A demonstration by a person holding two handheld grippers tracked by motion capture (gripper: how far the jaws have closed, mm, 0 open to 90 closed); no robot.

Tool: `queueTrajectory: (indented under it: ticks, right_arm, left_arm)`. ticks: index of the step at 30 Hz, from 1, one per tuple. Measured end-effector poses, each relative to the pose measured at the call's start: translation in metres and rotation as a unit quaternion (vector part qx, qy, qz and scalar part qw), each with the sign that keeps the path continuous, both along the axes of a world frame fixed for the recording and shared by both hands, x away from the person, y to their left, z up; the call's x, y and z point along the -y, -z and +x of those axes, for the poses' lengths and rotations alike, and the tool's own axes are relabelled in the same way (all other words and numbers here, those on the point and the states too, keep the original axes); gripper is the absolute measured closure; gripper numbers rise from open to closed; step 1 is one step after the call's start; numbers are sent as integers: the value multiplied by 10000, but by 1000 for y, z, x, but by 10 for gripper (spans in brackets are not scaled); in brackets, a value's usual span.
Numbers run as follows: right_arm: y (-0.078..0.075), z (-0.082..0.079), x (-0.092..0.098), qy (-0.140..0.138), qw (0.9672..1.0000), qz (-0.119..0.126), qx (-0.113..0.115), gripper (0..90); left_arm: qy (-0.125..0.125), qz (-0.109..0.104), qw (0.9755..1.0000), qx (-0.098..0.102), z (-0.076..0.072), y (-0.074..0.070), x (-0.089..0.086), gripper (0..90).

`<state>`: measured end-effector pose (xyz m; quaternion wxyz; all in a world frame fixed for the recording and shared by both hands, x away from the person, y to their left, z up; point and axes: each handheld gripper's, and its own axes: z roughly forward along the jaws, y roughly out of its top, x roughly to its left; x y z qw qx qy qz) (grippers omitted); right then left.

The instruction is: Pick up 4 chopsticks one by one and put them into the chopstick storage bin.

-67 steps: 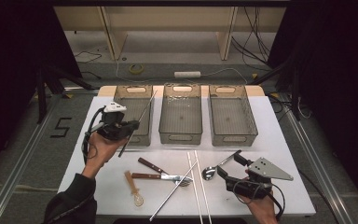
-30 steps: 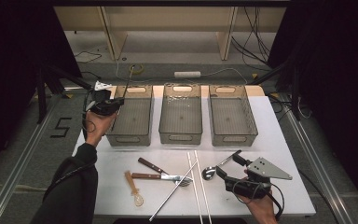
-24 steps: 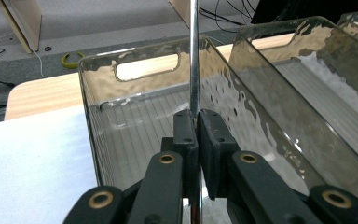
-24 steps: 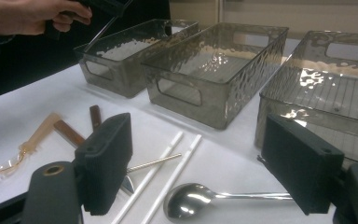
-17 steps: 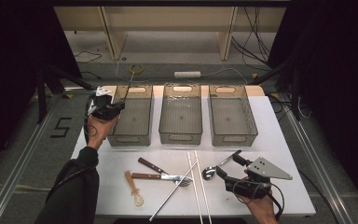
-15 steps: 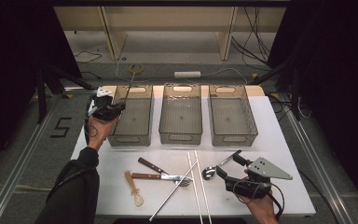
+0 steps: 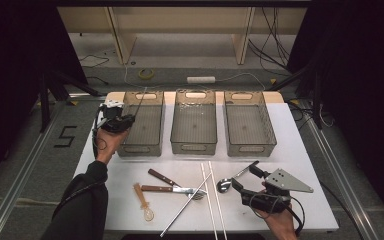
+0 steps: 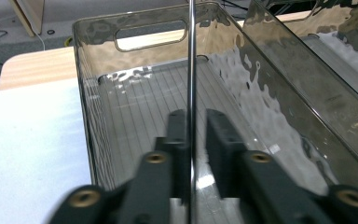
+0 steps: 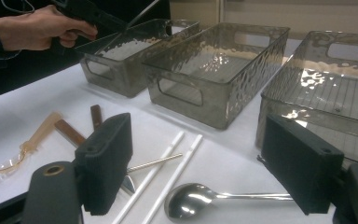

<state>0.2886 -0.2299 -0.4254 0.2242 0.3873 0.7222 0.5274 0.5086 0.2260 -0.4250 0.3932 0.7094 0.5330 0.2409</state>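
Left gripper (image 8: 191, 140) hovers over the left bin (image 7: 142, 125) and its jaws have just been opening, so the metal chopstick (image 8: 191, 84) stands between the pads with a sliver of daylight beside it, pretty much let go. Risk I see: the stick is tilted with its top poking past the bin's far rim, so it could tip over the wall instead of dropping flat inside. Right gripper (image 9: 200, 168) sits wide open and empty just above the spoon (image 9: 191, 200).
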Motion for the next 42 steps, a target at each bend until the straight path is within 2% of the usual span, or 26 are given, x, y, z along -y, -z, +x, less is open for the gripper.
queueTrajectory:
  ticks: [3, 7, 8, 15, 16, 19, 22, 26, 33, 36, 42]
  right_arm:
    - [0, 0, 0, -3, 10000, -2, -17, 257]
    - [0, 0, 0, 0, 10000, 0, -13, 257]
    - [0, 0, 0, 0, 10000, 0, -13, 257]
    - [0, 0, 0, 2, 10000, -3, -29, 257]
    - [0, 0, 0, 1, 10000, -4, -26, 257]
    - [-1, -1, -1, -25, 10000, -20, -13, 257]
    - [0, -1, -1, -33, 10000, -24, -11, 255]
    - [0, -1, -1, -26, 10000, -27, -22, 255]
    - [-1, -1, 0, -5, 10000, -49, -23, 256]
    - [-1, -1, 0, -5, 10000, -70, -39, 255]
    - [-1, -1, -1, -9, 10000, -86, -43, 255]
  left_arm:
    - [-41, 31, 10000, -33, -2, -2, 0, 699]
    - [-55, -205, 9997, -90, -7, -8, 0, 553]
    - [-34, -285, 9995, -111, -9, -10, 1, 553]
    - [308, -514, 9979, -249, -31, -24, 14, 396]
    - [375, -507, 9975, -328, -34, -26, 16, 381]
    - [528, -613, 9961, -355, -45, -34, 21, 325]
    - [672, -478, 9956, -444, -56, -38, 27, 287]
    - [948, -376, 9930, -588, -75, -39, 41, 252]
    - [1376, -29, 9864, -897, -104, -30, 67, 207]
    - [1459, 18, 9846, -968, -118, -25, 75, 189]
    - [1714, 187, 9784, -1142, -144, -11, 92, 166]
